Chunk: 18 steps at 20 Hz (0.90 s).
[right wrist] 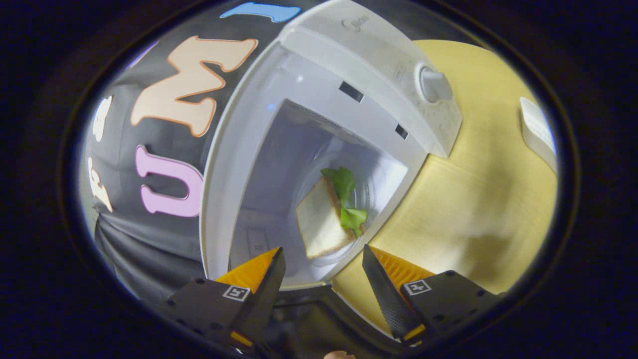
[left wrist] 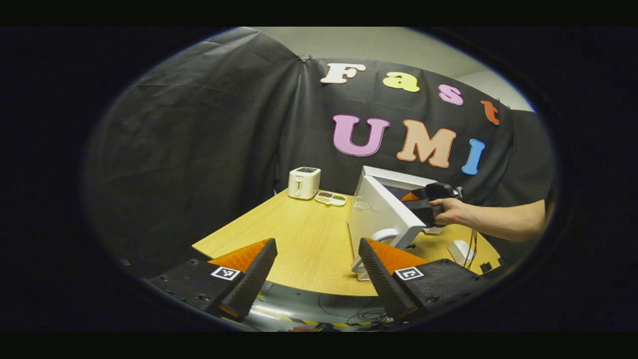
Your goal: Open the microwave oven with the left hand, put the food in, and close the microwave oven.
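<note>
Resting inside the open microwave [right wrist: 349, 99], the sandwich [right wrist: 326, 219] w/ lettuce lay on the glass plate [right wrist: 371, 192], apart from both fingers of the right tool [right wrist: 324, 279], which was spread wide, holding nothing, just in front of the cavity opening. In left gripper view, left tool [left wrist: 316, 271] was also wide and empty, near edge of the wooden table [left wrist: 299, 239], well apart from the microwave door [left wrist: 379, 212] swung open toward it. Right tool and the hand [left wrist: 448, 212] holding it sat at the oven front. Toaster [left wrist: 304, 182] and a small tray [left wrist: 331, 198] stood at far side of table.
</note>
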Motion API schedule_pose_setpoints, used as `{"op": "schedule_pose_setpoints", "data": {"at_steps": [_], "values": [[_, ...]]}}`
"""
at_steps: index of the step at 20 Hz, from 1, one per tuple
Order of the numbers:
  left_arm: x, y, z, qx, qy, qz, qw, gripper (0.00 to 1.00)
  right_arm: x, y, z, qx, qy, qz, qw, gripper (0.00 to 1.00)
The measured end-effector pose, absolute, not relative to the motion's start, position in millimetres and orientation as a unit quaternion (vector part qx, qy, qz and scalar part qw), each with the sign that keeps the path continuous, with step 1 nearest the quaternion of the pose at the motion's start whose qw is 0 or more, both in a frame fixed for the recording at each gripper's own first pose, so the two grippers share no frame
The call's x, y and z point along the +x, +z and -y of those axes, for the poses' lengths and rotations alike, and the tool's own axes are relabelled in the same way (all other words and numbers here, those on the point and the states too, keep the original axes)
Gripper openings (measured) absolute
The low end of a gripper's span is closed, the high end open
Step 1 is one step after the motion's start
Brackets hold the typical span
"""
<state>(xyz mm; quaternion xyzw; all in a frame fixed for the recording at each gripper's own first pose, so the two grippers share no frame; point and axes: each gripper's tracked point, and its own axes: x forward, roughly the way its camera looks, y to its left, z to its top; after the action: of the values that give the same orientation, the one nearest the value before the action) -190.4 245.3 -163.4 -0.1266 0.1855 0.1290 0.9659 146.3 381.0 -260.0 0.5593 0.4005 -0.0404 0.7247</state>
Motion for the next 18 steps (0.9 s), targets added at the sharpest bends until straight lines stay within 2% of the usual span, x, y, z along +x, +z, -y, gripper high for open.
{"op": "schedule_pose_setpoints", "data": {"at_steps": [3, 4, 8, 9, 10, 13, 14, 15, 17, 18], "values": [[-185.4, -163.3, -240.4, -0.106, 0.117, -0.181, 0.971, 0.97, 101.7, -244.8, -375.8, 0.51, 0.023, -0.403, 0.759, 0.95], [-180.8, -164.2, -239.6, -0.097, 0.113, -0.181, 0.972, 0.97, 83.8, -240.7, -372.6, 0.486, 0.045, -0.404, 0.773, 0.84], [-161.9, -168.3, -236.8, -0.072, 0.092, -0.181, 0.976, 0.94, 32.2, -226.2, -344.6, 0.413, 0.098, -0.381, 0.821, 0.84], [-158.5, -171.1, -235.2, -0.072, 0.087, -0.183, 0.977, 0.97, 20.3, -222.4, -335.2, 0.395, 0.107, -0.375, 0.832, 0.84], [-154.1, -170.6, -233.8, -0.072, 0.082, -0.182, 0.977, 0.94, 12.7, -218.0, -323.8, 0.375, 0.112, -0.365, 0.845, 0.83], [-145.4, -174.2, -232.9, -0.067, 0.072, -0.177, 0.979, 0.97, -5.3, -203.1, -288.6, 0.312, 0.124, -0.327, 0.884, 0.83], [-143.4, -173.8, -232.2, -0.065, 0.069, -0.175, 0.98, 0.94, -6.7, -196.5, -276.7, 0.293, 0.123, -0.31, 0.896, 0.84], [-141.7, -174.7, -232.4, -0.064, 0.068, -0.173, 0.98, 0.97, -7.9, -186.5, -266.6, 0.274, 0.125, -0.293, 0.907, 0.84], [-139.4, -179.3, -232.4, -0.062, 0.068, -0.173, 0.981, 0.97, -2.3, -159.3, -242.3, 0.232, 0.125, -0.246, 0.933, 0.84], [-138.1, -180.9, -230.7, -0.061, 0.066, -0.174, 0.981, 0.97, 2.9, -143.1, -228.9, 0.209, 0.121, -0.218, 0.945, 0.95]]}}
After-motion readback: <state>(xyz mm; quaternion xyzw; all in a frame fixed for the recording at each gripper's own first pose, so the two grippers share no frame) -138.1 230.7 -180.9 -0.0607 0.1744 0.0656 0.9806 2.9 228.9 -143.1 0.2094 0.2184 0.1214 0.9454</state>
